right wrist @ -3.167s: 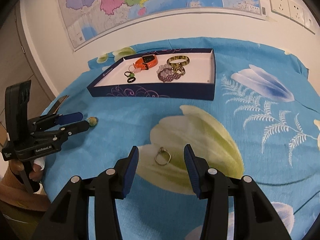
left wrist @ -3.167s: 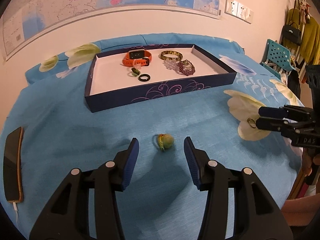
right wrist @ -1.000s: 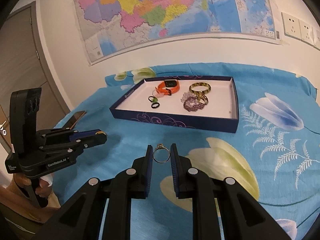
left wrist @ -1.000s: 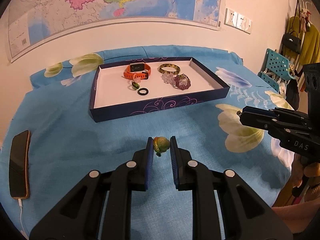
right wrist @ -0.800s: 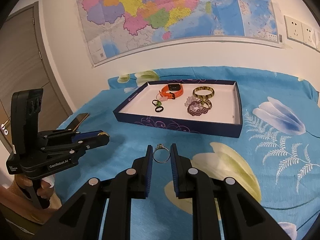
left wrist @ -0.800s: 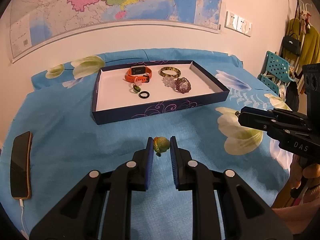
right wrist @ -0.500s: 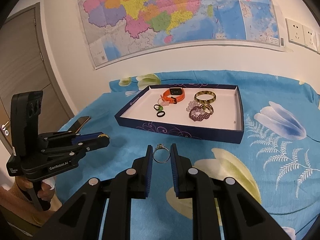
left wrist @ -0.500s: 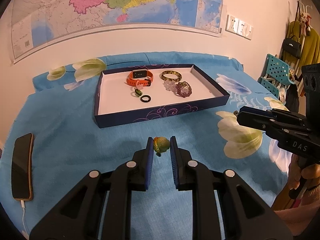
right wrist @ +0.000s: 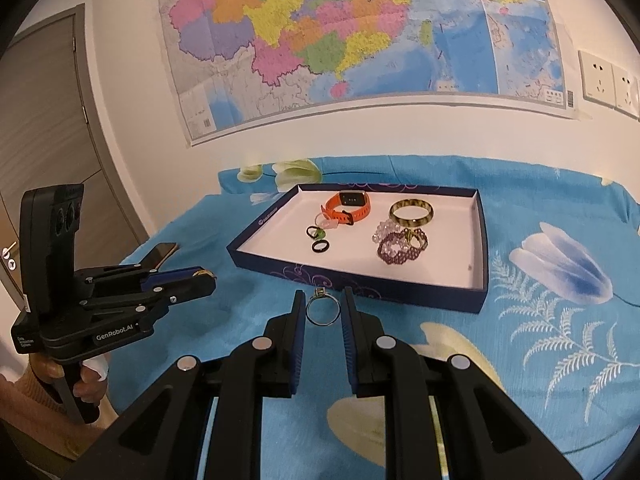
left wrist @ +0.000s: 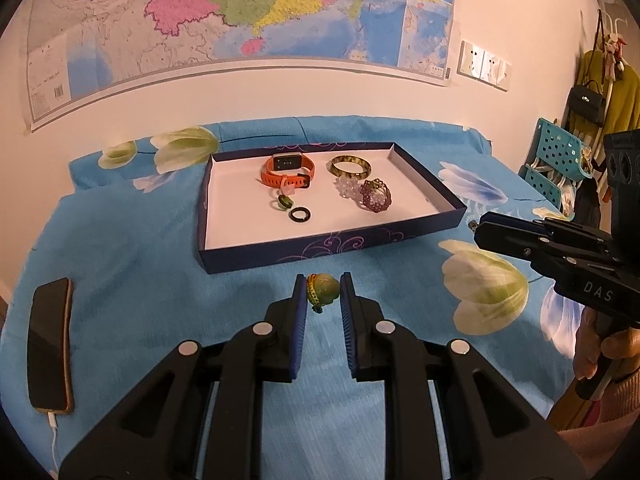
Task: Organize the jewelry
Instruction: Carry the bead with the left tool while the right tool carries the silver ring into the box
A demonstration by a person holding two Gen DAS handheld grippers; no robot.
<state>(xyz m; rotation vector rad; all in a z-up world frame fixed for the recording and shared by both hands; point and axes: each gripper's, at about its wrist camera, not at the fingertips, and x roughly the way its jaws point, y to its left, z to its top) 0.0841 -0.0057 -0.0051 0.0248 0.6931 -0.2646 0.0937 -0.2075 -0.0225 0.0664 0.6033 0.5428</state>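
Though shallow, tray (left wrist: 320,249): 7 pieces.

Shiny metal ring (right wrist: 322,311), glossy green bead (left wrist: 325,287), matt blue cloth (left wrist: 132,264), ribbed plastic fingers (left wrist: 298,320)

Colours on the bed

Cloth (left wrist: 140,264) is turquoise with pale tulips; tray (left wrist: 332,246) navy with lilac swirls, white inside. In it: orange watch (left wrist: 286,170) at 11 o'clock, mottled olive bangle (left wrist: 350,167) at 1, purple beads (left wrist: 375,196) at 3.
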